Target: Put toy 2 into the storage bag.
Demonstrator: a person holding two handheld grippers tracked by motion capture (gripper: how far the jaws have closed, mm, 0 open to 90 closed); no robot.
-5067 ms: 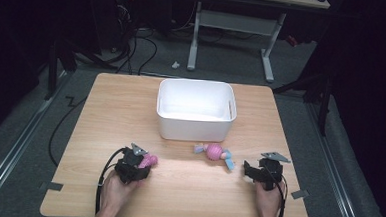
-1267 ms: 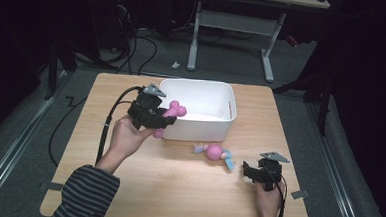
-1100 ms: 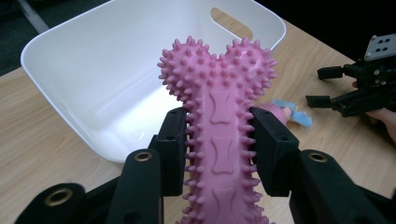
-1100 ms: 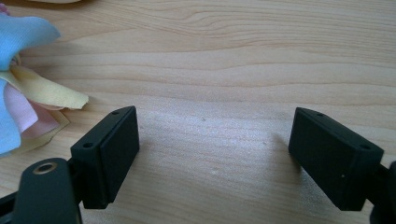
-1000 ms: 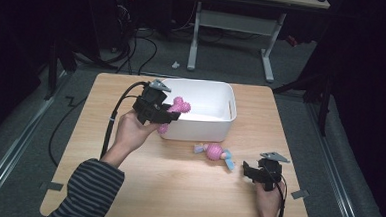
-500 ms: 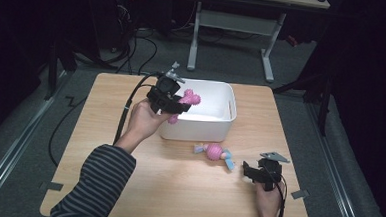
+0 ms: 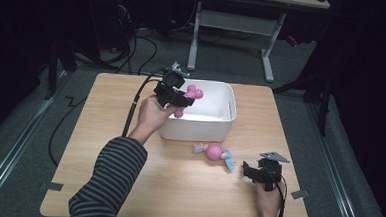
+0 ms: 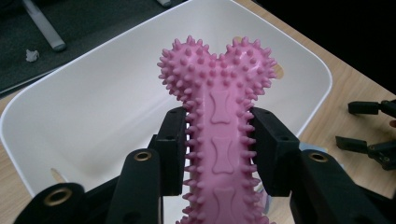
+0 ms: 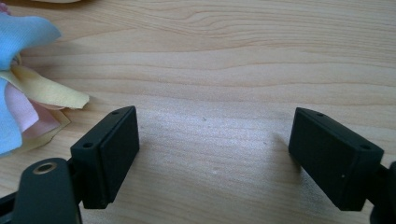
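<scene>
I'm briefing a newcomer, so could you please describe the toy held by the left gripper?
Find the white bin at the far middle of the wooden table. Over its left rim, the left gripper clamps a pink bone-shaped toy. It is covered in rubbery spikes, unlike the pink toy with cloth tails lying before the bin.

Both grippers, left gripper [image 7: 178,98] and right gripper [image 7: 251,172], are black, with flat rectangular pads bearing small screw holes (brass-ringed eyelets behind), trailing black cables; a grey-and-black striped sleeve [image 7: 108,176] covers the left arm.
</scene>
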